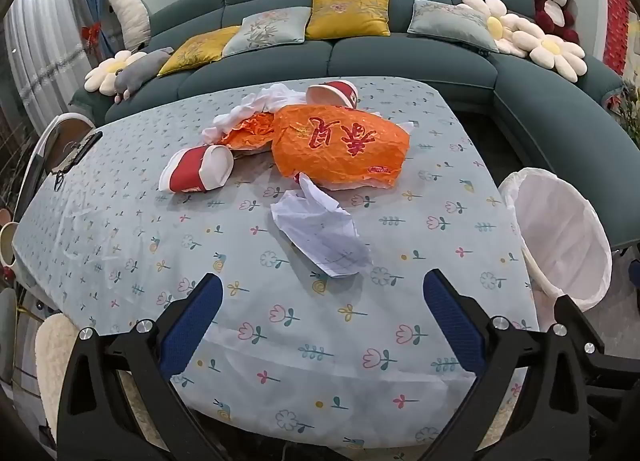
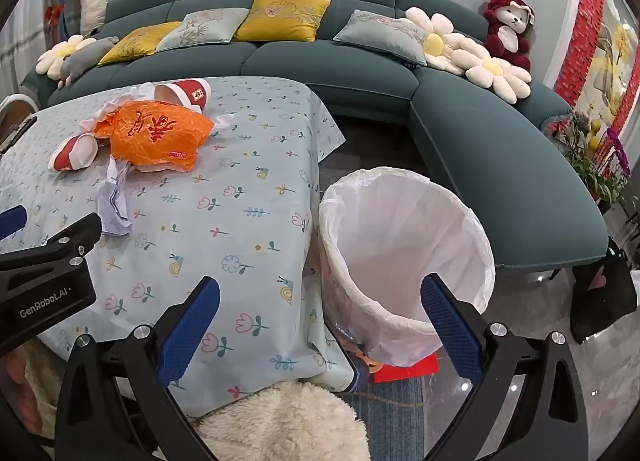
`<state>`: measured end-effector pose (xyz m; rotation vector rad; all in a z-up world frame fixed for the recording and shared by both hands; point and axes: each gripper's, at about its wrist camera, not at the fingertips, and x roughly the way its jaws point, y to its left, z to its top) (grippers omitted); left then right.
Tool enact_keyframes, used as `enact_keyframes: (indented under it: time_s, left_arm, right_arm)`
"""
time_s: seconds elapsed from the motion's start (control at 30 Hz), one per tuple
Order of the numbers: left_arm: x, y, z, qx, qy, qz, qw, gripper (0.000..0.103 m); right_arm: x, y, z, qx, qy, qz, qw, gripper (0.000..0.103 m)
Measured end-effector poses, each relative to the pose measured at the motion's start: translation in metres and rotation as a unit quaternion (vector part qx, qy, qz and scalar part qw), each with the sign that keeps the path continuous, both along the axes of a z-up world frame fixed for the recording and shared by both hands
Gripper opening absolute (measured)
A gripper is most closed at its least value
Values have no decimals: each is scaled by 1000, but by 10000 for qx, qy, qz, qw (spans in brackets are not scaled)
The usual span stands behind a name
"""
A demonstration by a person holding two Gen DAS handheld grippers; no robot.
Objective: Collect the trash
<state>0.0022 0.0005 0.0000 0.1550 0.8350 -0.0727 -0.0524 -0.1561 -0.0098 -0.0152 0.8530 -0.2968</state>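
Jaws of the left gripper (image 1: 322, 301): spread wide, nothing between them, poised over the near edge of the desk (image 1: 120, 229). Jaws of the right gripper (image 2: 320, 301): likewise spread and empty, straddling the desk corner and the lined waste bin (image 2: 404, 249).

Trash, placed relative to the crumpled white paper (image 1: 320, 233):
- the paper itself lies dead ahead of the left jaws and nearest them, its long axis slanting from far-left to near-right;
- orange plastic bag (image 1: 340, 145) just beyond it, overlapping its far tip;
- red-and-white paper cup (image 1: 198, 173) on its side, beyond and to the left;
- second cup (image 1: 334, 95) tipped over behind the bag, beside white tissue (image 1: 260, 105).

Nearer hand, by judgement: the left.

Left view shows only a sliver of the bin at the desk's right edge. Right view shows its open mouth on the floor, touching the cloth, and the left gripper's body at the frame's left.
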Motion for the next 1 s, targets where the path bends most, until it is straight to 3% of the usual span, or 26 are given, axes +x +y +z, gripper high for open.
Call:
enact_keyframes:
  time_s: [1.0]
  left_arm:
    - [-8, -11, 20, -30, 89, -104, 9999, 96]
  right_arm:
    - [-10, -9, 19, 11, -173, -124, 9998, 96]
